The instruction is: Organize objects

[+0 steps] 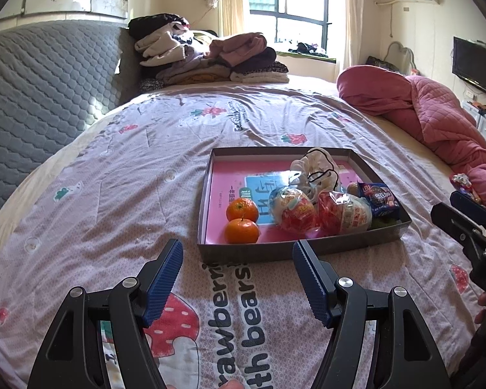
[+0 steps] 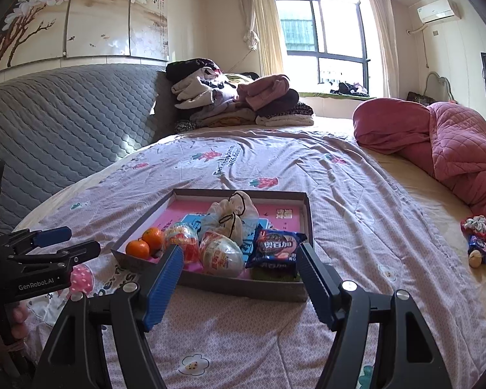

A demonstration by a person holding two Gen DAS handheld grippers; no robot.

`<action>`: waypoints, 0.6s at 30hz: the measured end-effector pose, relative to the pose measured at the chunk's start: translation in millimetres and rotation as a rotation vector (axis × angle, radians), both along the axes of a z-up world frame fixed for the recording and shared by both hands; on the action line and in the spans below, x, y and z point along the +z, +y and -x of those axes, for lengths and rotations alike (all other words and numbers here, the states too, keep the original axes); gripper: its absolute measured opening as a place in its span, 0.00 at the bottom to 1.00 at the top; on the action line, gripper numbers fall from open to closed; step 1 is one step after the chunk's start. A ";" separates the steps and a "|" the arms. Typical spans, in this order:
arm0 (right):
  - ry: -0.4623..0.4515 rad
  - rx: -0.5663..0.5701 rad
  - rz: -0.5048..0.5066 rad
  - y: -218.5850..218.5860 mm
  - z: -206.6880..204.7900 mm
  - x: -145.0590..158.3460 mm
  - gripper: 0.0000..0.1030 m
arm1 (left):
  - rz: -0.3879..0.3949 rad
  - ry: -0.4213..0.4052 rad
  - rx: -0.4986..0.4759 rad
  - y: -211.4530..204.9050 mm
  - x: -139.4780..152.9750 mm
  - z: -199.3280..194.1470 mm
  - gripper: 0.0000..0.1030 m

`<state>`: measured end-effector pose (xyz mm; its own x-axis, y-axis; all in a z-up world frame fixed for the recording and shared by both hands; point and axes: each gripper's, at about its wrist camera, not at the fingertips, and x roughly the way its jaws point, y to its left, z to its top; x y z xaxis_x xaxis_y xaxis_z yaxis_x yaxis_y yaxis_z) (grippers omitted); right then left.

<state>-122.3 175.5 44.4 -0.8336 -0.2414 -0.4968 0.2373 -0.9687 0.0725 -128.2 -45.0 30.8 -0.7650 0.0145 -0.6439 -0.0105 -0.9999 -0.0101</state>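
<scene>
Right wrist view shows my right claw (image 2: 239, 278) spread wide and empty, hanging just short of the near wall of the shallow cardboard tray (image 2: 243, 287) on the bed (image 2: 356, 227). My left claw (image 1: 238, 275) is likewise agape with nothing between its fingers, poised before the tray's near edge.

Inside the tray sit two mandarins (image 1: 242, 221), two wrapped egg-shaped treats (image 2: 220, 253), a blue biscuit packet (image 2: 275, 248) and a pale drawstring pouch (image 2: 235, 215).

I judge most of the gathering done, and I am between picks. What remains, as far as I can tell, is the small cluster of loose items (image 2: 478, 240) well off to the right beside the pink quilt (image 2: 453, 142) (a scrunchie-like thing and a wrapped sweet, too small to name surely).

The next move calls for swinging the right claw out to that cluster, closing on one piece, and carrying it back over the tray wall.
</scene>
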 end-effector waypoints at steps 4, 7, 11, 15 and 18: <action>-0.016 -0.025 -0.022 1.3 0.8 -10.8 0.69 | 0.009 -0.016 -0.006 2.1 -7.8 0.5 0.70; -0.026 -0.038 -0.040 1.6 2.1 -17.3 0.69 | 0.022 -0.021 -0.006 3.6 -13.1 0.6 0.70; -0.035 -0.040 -0.053 1.0 4.2 -24.2 0.69 | 0.028 -0.024 0.005 3.0 -17.9 0.7 0.70; -0.051 -0.040 -0.060 0.0 5.8 -30.4 0.69 | 0.030 -0.026 0.013 2.1 -22.3 -0.1 0.70; -0.053 -0.039 -0.064 -1.3 4.8 -33.1 0.69 | 0.028 -0.029 0.012 2.8 -26.1 -0.5 0.70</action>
